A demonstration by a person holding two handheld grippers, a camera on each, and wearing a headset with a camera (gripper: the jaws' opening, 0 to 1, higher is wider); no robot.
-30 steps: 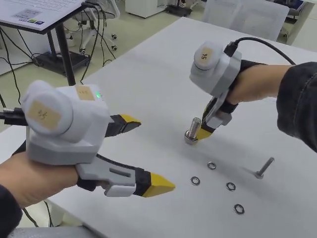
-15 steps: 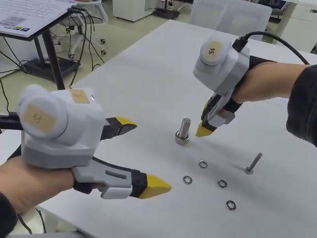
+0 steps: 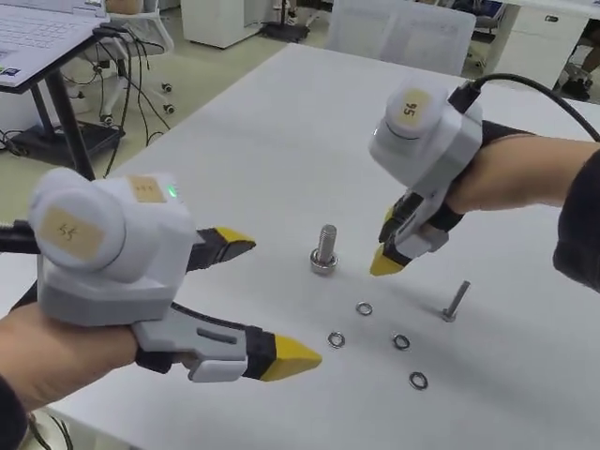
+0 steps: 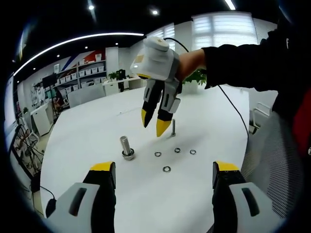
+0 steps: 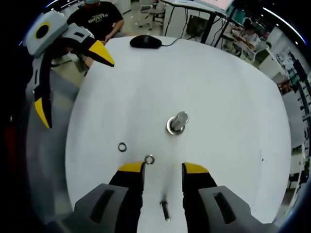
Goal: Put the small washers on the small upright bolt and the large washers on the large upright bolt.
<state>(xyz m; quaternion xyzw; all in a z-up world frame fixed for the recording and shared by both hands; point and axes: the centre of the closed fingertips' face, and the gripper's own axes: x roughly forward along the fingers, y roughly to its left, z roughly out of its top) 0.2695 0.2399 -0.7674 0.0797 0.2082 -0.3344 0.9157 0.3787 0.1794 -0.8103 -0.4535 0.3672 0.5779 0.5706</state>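
Observation:
The large bolt (image 3: 325, 250) (image 4: 126, 147) (image 5: 177, 122) stands upright mid-table with a washer around its base. To its right is the small bolt (image 3: 455, 302) (image 4: 173, 127) (image 5: 165, 209). Several small washers (image 3: 364, 308) (image 4: 166, 169) (image 5: 149, 158) lie flat between and in front of the two bolts. My right gripper (image 3: 386, 246) (image 4: 156, 121) (image 5: 164, 170) hangs just right of the large bolt, pointing down, narrowly open and holding nothing. My left gripper (image 3: 267, 298) (image 4: 164, 170) (image 5: 73, 83) hovers wide open at the near left, short of the washers.
The white table (image 3: 281, 141) ends close to the left gripper on the near left. A laptop stand (image 3: 56, 56) with cables stands off the table at far left, a chair (image 3: 403, 33) at the far end. A mouse (image 5: 146, 42) lies on the table.
My right gripper has drawn away from the base of the large bolt, up and to the right. The left gripper holds its place. The head camera has shifted.

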